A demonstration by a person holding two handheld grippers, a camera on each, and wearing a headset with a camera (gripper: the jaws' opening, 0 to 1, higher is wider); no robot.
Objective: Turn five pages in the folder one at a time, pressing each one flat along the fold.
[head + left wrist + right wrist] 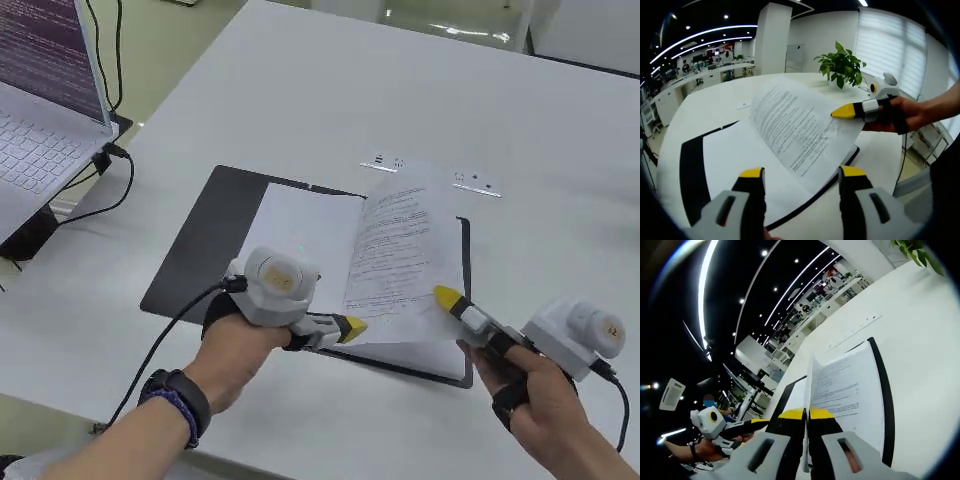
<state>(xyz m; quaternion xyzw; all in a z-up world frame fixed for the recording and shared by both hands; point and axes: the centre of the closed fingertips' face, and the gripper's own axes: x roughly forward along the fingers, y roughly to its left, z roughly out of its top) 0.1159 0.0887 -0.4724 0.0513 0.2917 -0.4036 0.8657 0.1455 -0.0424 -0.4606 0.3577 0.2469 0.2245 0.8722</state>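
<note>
Open laptop [45,100] beside white table [450,80]; potted plant [841,64] beyond table edge

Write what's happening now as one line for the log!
step: page turn | right gripper: shut on page, lifted | left gripper: open, by folder | page not pressed yet

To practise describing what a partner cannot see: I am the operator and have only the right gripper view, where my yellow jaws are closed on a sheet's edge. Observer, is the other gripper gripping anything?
Observer: No; in the left gripper view the left gripper has its jaws open and empty, by the near edge of the folder.
Operator: Is what I hold lifted clear?
Observer: The head view shows the page held by the right gripper arched up above the sheets beneath.
Operator: What else is nearby?
Observer: An open laptop, to the left of the folder.
</note>
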